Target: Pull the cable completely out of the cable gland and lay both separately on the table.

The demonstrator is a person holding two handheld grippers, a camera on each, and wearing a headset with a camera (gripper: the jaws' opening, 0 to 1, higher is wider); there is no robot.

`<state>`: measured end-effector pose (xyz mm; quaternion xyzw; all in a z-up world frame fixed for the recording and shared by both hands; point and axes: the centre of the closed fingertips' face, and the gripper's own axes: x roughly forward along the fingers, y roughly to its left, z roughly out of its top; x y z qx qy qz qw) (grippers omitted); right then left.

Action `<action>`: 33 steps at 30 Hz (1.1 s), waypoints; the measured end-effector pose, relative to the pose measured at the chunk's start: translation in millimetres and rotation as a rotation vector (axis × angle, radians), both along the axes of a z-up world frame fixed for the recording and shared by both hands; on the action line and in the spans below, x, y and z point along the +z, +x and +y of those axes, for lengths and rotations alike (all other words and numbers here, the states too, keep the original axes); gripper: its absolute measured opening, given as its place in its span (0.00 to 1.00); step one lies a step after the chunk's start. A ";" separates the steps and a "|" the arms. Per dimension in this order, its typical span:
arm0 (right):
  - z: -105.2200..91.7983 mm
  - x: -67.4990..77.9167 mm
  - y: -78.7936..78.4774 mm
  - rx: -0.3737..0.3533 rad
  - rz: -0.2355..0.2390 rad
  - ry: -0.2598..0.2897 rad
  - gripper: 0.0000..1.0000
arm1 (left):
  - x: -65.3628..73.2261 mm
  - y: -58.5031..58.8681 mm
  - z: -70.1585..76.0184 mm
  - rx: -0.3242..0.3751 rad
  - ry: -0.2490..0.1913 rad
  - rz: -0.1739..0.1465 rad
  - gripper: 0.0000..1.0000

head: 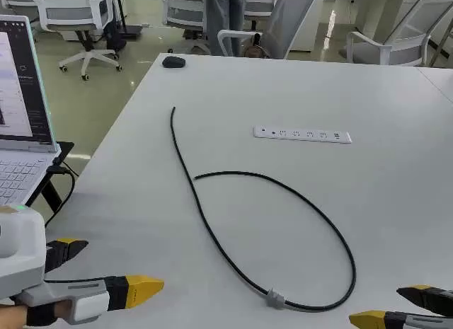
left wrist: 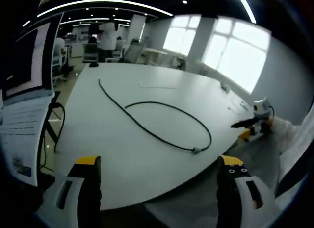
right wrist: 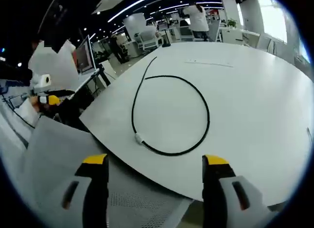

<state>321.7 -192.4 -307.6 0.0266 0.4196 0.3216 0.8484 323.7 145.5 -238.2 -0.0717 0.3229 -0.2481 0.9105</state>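
A long black cable (head: pixel 212 233) lies in a loose loop on the white table (head: pixel 396 166). A small grey cable gland (head: pixel 274 298) sits on the cable at the near side of the loop. My left gripper (head: pixel 106 265) is at the table's near left corner, open and empty. In its own view the left gripper (left wrist: pixel 159 162) faces the gland (left wrist: pixel 196 150) from a distance. My right gripper (head: pixel 389 306) is at the near right, open, a little right of the gland. From the right gripper (right wrist: pixel 155 161) the gland (right wrist: pixel 139 138) shows just past the table edge.
A white power strip (head: pixel 302 135) lies beyond the loop. A black mouse (head: pixel 173 61) rests at the far edge. An open laptop (head: pixel 21 131) stands on a stand to the left. Office chairs (head: pixel 78 18) and a standing person (head: pixel 225 18) are behind the table.
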 end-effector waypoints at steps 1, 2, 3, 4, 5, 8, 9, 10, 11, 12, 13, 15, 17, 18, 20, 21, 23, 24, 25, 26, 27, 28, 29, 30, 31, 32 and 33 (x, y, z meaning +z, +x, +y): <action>0.8 0.3 -0.9 0.003 0.002 0.002 0.79 | -0.3 -0.5 -1.5 -0.005 -0.001 0.000 0.98; 1.3 0.4 -1.8 0.007 0.004 0.002 0.79 | -0.9 -0.9 -2.4 -0.008 0.003 0.000 0.98; 1.2 0.1 -2.1 0.011 0.004 -0.001 0.79 | -1.4 -1.2 -2.7 -0.010 0.008 0.001 0.98; 0.5 -0.4 -2.1 0.014 0.002 -0.007 0.79 | -2.0 -1.5 -2.8 -0.011 0.011 0.003 0.98; 0.2 -0.5 -2.3 0.016 0.002 -0.012 0.79 | -2.2 -1.9 -3.2 -0.014 0.011 0.005 0.98; -1.6 -1.4 -2.4 0.016 0.002 -0.022 0.79 | -2.2 -2.7 -5.3 -0.024 0.011 0.007 0.99; -2.0 -1.4 -2.2 0.012 0.001 -0.021 0.79 | -2.2 -3.0 -6.3 -0.030 0.012 0.007 0.99; -2.1 -1.3 -2.1 0.011 0.000 -0.019 0.79 | -2.4 -3.1 -6.7 -0.032 0.013 0.008 0.99; -2.1 -1.3 -2.2 0.010 0.000 -0.017 0.79 | -2.7 -3.2 -6.8 -0.033 0.014 0.009 0.99; -2.1 -1.3 -2.4 0.009 0.001 -0.017 0.79 | -2.8 -3.1 -6.8 -0.032 0.015 0.009 0.99; -2.2 -1.3 -2.7 0.009 0.000 -0.018 0.79 | -2.8 -2.8 -6.7 -0.031 0.014 0.009 0.99; -2.6 -1.4 -3.2 0.010 -0.001 -0.019 0.79 | -2.3 -2.3 -6.8 -0.026 0.010 0.008 0.99; -3.2 -1.4 -3.3 0.009 -0.001 -0.020 0.78 | -1.9 -2.4 -7.0 -0.025 0.011 0.007 0.98; -3.4 -1.4 -3.6 0.009 0.000 -0.021 0.78 | -2.0 -2.8 -7.1 -0.026 0.013 0.008 0.98; -3.9 -1.6 -3.5 0.006 0.004 -0.023 0.77 | -2.5 -4.2 -8.1 -0.031 0.018 0.012 0.98; -3.6 -1.6 -3.2 0.004 0.005 -0.023 0.77 | -2.9 -4.9 -8.5 -0.032 0.018 0.014 0.98; -2.5 -1.4 -2.4 0.003 0.003 -0.023 0.76 | -3.2 -5.7 -9.1 -0.030 0.015 0.016 0.98; -1.9 -1.3 -2.0 0.002 0.002 -0.023 0.74 | -3.2 -5.9 -9.4 -0.030 0.013 0.015 0.98; -1.8 -1.4 -0.4 -0.001 -0.001 -0.023 0.73 | -3.2 -6.4 -9.7 -0.030 0.013 0.016 0.98; -1.5 -1.2 0.6 -0.002 -0.003 -0.021 0.72 | -3.5 -6.7 -9.9 -0.031 0.013 0.018 0.98; -0.5 -1.0 1.2 -0.002 -0.006 -0.017 0.71 | -3.8 -7.1 -9.9 -0.031 0.015 0.020 0.97; 1.2 -0.6 1.5 0.004 -0.010 -0.013 0.71 | -4.3 -7.4 -9.8 -0.032 0.017 0.023 0.97; 2.4 -0.7 2.2 0.011 -0.015 -0.013 0.71 | -4.8 -7.9 -9.7 -0.032 0.019 0.026 0.97; 3.2 -0.9 2.9 0.016 -0.020 -0.016 0.70 | -4.7 -8.0 -9.9 -0.033 0.019 0.026 0.97; 4.6 -1.2 3.3 0.023 -0.023 -0.015 0.70 | -3.7 -7.7 -10.2 -0.029 0.014 0.023 0.97; 5.9 -1.4 3.5 0.028 -0.024 -0.013 0.69 | -2.9 -7.5 -10.3 -0.025 0.008 0.023 0.97; 7.7 -2.4 4.0 0.038 -0.023 -0.011 0.68 | -2.0 -7.3 -10.3 -0.022 0.003 0.022 0.97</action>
